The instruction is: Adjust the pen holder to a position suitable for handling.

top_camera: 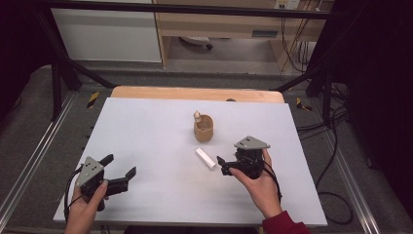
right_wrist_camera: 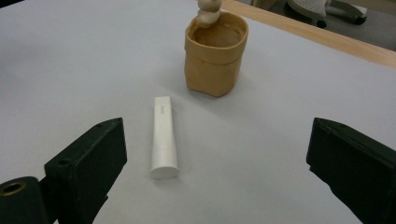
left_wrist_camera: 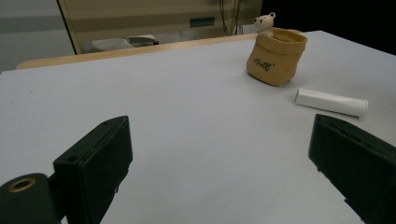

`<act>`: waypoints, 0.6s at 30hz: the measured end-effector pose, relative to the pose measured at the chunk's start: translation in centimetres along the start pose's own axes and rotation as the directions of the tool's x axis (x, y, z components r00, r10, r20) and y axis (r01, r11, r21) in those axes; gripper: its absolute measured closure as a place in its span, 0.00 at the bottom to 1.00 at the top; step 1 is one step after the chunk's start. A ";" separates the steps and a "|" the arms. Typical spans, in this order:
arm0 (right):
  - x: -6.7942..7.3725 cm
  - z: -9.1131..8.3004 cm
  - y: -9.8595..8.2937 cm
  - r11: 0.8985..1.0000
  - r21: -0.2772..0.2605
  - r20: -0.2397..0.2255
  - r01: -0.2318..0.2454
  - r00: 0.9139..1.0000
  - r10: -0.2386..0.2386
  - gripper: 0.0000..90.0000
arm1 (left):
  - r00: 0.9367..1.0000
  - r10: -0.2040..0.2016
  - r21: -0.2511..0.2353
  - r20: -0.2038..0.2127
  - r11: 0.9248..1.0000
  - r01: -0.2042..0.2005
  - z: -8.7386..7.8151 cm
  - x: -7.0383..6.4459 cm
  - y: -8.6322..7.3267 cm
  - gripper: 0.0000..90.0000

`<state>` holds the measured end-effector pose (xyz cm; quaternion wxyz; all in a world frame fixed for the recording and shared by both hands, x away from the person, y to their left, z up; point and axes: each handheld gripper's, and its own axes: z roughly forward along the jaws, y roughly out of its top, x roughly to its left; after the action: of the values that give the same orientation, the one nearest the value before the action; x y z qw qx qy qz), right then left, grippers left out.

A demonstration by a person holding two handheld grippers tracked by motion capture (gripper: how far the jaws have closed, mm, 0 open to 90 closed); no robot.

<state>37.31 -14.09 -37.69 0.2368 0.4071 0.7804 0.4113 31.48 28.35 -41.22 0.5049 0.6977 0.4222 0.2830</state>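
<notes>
Tube (right_wrist_camera: 164,140): flat before your right gripper (top_camera: 228,165), jaws spread; left gripper (top_camera: 119,173) spread, apart. Left gripper view: lettering on pouch (left_wrist_camera: 275,56).

Pouch (top_camera: 204,128): on the tabletop (top_camera: 146,131), right of its middle, toward the far edge.
Bear figure (top_camera: 197,115): at the pouch's far-left rim.
Tube (top_camera: 206,158): lying flat, just nearer than the pouch, apart from it.
Right tool (top_camera: 221,163): right of the tube, near it.
Left tool (top_camera: 119,168): well left of the pouch, near the front edge.
</notes>
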 end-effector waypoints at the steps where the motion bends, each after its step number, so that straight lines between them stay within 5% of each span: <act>1: 0.1 0.2 0.2 1.000 0.007 -0.005 0.006 1.000 -0.006 0.06 | 1.000 0.000 0.000 0.000 1.000 0.000 0.0 0.0 0.0 0.07; 18: 1.7 4.0 2.4 0.989 0.123 -0.083 0.082 0.994 -0.072 0.06 | 1.000 0.004 0.003 0.005 1.000 -0.004 -0.1 -0.1 0.0 0.07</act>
<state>40.28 -10.12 -37.93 0.1953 0.3744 0.8287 0.3674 31.40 28.33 -41.18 0.5044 0.7000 0.4198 0.2818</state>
